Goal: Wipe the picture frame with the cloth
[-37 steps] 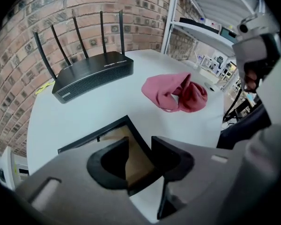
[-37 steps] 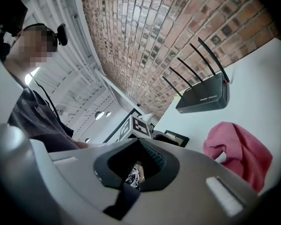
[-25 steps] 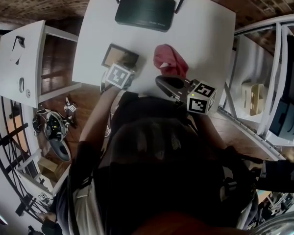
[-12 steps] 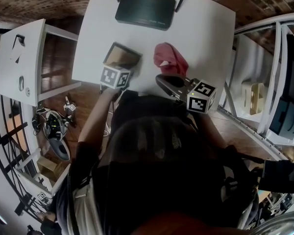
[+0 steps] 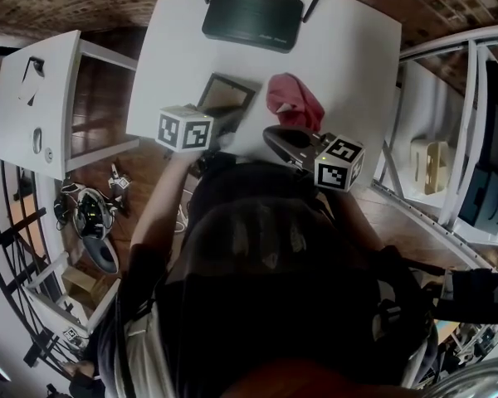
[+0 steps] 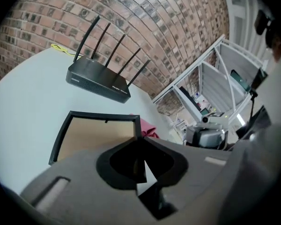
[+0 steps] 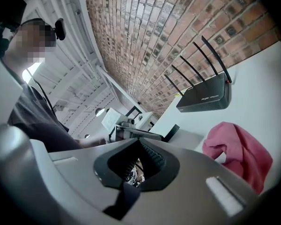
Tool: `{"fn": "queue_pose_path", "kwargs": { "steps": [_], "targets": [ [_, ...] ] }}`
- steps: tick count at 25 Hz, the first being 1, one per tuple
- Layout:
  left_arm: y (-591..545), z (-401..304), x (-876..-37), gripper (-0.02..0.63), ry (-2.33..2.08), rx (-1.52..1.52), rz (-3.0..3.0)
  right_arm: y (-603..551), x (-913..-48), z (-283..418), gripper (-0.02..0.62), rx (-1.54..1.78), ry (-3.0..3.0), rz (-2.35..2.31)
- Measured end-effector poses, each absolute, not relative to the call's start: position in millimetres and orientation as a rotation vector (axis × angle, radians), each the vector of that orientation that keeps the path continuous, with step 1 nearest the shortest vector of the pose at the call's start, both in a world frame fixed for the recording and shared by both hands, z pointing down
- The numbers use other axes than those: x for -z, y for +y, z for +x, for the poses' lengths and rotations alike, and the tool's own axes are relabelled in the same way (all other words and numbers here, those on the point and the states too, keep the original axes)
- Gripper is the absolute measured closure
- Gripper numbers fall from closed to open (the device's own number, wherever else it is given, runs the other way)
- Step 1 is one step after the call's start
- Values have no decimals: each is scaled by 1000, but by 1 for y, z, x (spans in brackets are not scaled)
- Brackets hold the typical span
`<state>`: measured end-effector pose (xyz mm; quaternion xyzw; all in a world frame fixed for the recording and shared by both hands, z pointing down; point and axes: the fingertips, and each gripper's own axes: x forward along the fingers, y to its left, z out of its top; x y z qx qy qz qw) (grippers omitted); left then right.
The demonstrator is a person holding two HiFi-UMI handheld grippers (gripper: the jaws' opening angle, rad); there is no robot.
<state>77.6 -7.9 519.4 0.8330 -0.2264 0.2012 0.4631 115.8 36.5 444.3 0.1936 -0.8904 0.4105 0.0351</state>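
Both jaws of my left gripper (image 6: 141, 138), just closing, are grasping the near right corner of the black-rimmed brown picture frame (image 6: 97, 136); my right gripper (image 7: 140, 142) is hanging clenched, empty, near the crumpled red cloth (image 5: 292, 99).

bare table (image 5: 353, 52) right of the cloth (image 5: 293, 99) – router (image 5: 253, 19) blocks the far edge, picture frame (image 5: 226, 96) the left.

Picture frame (image 6: 98, 135) near edge hidden (behind left gripper (image 6: 141, 139))
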Motion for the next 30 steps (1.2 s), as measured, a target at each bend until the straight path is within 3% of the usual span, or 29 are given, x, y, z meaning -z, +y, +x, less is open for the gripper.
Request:
{"fn": "queue_pose_path", "kwargs": {
  "steps": [9, 19, 30],
  "targets": [
    [-14, 64, -483, 565, -421, -111, 1923, 19, -467, 114, 594, -1222, -2655, 692],
    [-23, 24, -462, 565, -259, 252, 1672, 8, -474, 58, 594, -1169, -2594, 601],
    [-43, -39, -466, 565, -131, 434, 1569, -11, -489, -7, 594, -1118, -2515, 568]
  ]
}}
